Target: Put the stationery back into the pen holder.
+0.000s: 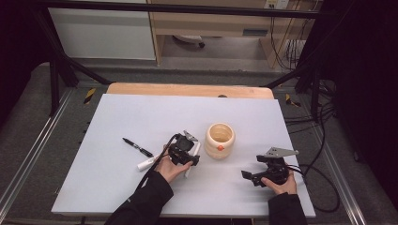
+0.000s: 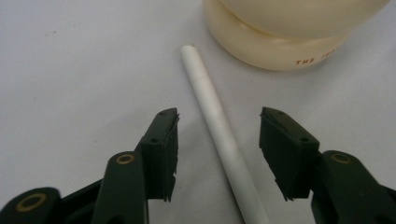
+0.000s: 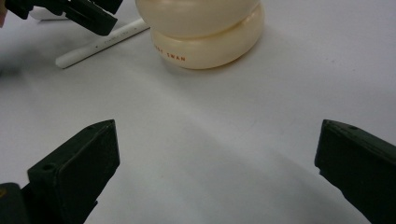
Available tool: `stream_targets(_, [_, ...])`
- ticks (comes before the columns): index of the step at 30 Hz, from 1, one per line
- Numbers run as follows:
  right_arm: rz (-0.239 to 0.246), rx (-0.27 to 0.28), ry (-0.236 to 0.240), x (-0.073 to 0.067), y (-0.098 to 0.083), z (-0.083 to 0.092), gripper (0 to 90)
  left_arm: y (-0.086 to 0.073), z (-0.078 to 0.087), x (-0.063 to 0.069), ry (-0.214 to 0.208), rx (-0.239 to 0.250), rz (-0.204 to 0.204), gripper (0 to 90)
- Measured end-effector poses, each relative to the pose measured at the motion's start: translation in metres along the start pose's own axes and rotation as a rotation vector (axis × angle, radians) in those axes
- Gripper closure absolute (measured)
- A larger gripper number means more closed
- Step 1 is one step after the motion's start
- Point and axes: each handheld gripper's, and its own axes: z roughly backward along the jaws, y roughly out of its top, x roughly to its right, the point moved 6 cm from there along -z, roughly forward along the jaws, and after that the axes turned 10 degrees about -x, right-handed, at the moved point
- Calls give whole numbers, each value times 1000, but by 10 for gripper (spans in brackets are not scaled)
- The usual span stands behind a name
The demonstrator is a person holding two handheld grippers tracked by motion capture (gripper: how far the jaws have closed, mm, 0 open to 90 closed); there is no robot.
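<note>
The white pen (image 2: 218,130) lies flat on the bench (image 1: 117,187) just at the 9 o'clock side of the cream jar (image 1: 219,139), near it but not touching. In the high view its long axis runs from about 7 o'clock to 1 o'clock, the far end up beside the jar's foot. In the left gripper view the pen runs from 5 o'clock up to 11 o'clock, its blunt far end close to the jar's base.

The left gripper (image 2: 219,135) straddles the pen. Its fingers (image 2: 161,149) stand apart, one on each side of the barrel with a gap of bare bench on both sides, so nothing is clamped. The right gripper (image 3: 217,172) rests on the bench at about 4 o'clock from the jar, well apart from it, fingers spread wide over bare white surface.

A second white marker (image 1: 147,163) lies just at the 9 o'clock side of the left hand, and a black pen (image 1: 137,147) lies farther out at 10 o'clock, pointing roughly from 10 to 4. The bench has broad free surface toward 12 o'clock, behind the jar up to the wooden strip (image 1: 187,90) at its far edge, and along the whole 9 o'clock side. The near edge lies close under both forearms, and the right gripper sits not far from the 3 o'clock edge.
</note>
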Motion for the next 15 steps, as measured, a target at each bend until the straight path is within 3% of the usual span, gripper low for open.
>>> stream_targets(8, [1,-1,1,0,0,0,5,0,-3,3,-12,-15,8,628])
stream_targets(15, [-2,0,3,0,0,0,5,0,-11,4,1,-34,13,673])
